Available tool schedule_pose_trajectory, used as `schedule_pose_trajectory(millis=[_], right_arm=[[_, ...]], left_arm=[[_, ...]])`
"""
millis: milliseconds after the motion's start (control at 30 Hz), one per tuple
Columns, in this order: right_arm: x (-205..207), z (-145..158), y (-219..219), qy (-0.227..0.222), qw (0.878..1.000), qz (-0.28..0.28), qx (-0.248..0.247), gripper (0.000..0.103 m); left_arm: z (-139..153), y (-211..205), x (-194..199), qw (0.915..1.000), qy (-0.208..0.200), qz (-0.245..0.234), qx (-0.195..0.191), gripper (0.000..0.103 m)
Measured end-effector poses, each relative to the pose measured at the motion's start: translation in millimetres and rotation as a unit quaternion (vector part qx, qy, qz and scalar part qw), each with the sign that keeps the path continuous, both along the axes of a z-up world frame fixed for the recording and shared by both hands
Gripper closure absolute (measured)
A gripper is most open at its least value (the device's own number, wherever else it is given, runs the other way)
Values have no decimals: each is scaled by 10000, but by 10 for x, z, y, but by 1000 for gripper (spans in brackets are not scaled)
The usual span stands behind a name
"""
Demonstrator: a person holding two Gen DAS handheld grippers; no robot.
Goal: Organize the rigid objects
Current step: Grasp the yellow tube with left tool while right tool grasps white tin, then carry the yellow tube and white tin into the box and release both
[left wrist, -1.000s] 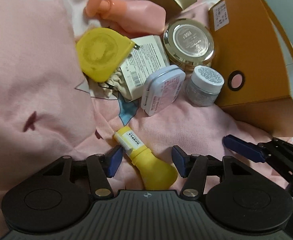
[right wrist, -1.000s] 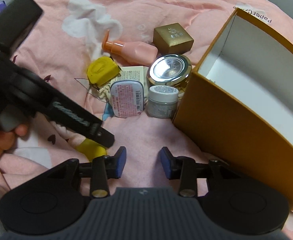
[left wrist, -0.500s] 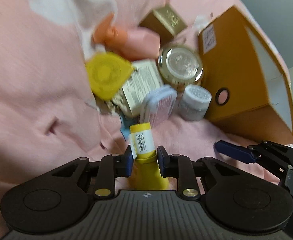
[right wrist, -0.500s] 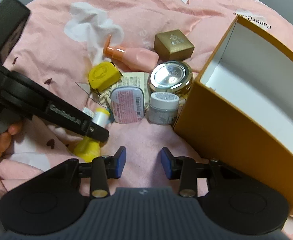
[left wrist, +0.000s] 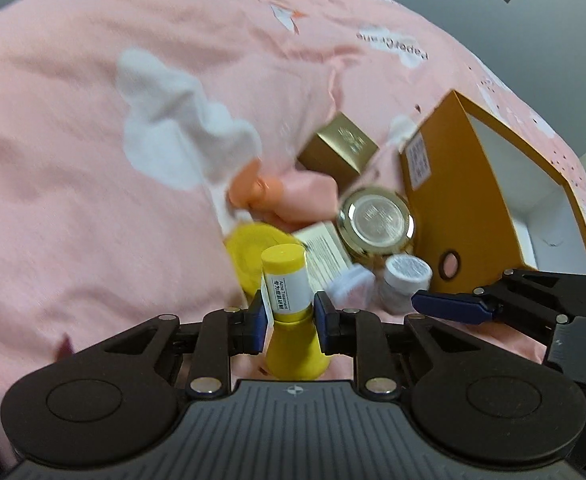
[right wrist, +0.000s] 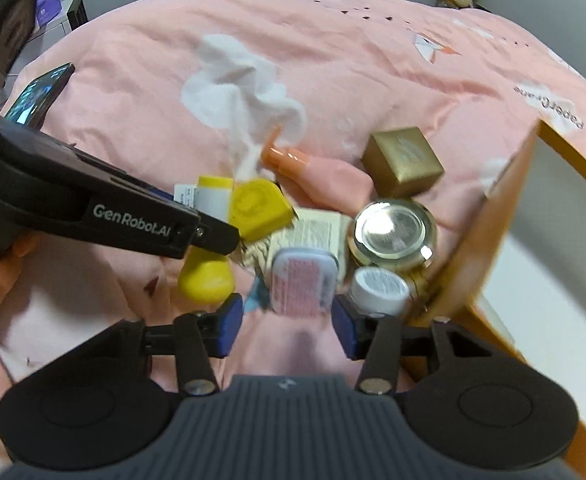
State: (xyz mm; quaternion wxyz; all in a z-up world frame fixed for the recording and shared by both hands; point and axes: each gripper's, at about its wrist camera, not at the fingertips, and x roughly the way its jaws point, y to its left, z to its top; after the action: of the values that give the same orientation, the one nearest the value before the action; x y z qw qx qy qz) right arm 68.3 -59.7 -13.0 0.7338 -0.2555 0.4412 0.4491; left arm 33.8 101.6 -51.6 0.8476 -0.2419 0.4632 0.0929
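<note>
My left gripper (left wrist: 287, 316) is shut on a yellow squeeze bottle (left wrist: 285, 280) at its neck, cap pointing away, lifted off the pink bedspread. The right wrist view shows that bottle (right wrist: 207, 276) hanging from the left gripper's fingers (right wrist: 213, 236). My right gripper (right wrist: 287, 330) has its jaws opening just short of a white and pink tin (right wrist: 303, 280); the pads do not touch it. One blue right finger (left wrist: 449, 304) shows beside a small white jar (left wrist: 405, 276). An orange box (left wrist: 453, 216) with a white inside stands open at the right.
A yellow tape measure (right wrist: 257, 208), white carton (right wrist: 317, 228), gold round jar (right wrist: 393, 232), gold cube box (right wrist: 403, 160) and pink bottle (right wrist: 325, 176) crowd beside the orange box (right wrist: 493, 220). A crumpled tissue (right wrist: 245, 84) lies behind them. A phone (right wrist: 37, 92) rests far left.
The left gripper closed on the yellow bottle and raised it off the bedspread, tilting upward. The right gripper moved in toward the tin and its jaws spread wider.
</note>
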Motion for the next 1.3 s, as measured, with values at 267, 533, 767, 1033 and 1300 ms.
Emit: schedule_pose_trajectory(millis=[267, 533, 767, 1033, 1300], right_arm=[[151, -124, 278, -68, 9998, -1, -169, 44], [298, -297, 394, 170, 9993, -183, -289, 43], [285, -314, 381, 196, 9992, -222, -272, 55], [216, 61, 183, -134, 9990, -387, 203, 56], [160, 684, -115, -761, 9922, -688, 707, 56]], left_arm=[[-25, 133, 2, 9998, -79, 189, 30, 76], [-85, 177, 28, 9998, -54, 211, -42, 76], [-77, 153, 15, 9998, -103, 168, -2, 76], [173, 87, -47, 9985, -527, 124, 88, 76], [645, -100, 20, 9919, -1241, -142, 237, 76]])
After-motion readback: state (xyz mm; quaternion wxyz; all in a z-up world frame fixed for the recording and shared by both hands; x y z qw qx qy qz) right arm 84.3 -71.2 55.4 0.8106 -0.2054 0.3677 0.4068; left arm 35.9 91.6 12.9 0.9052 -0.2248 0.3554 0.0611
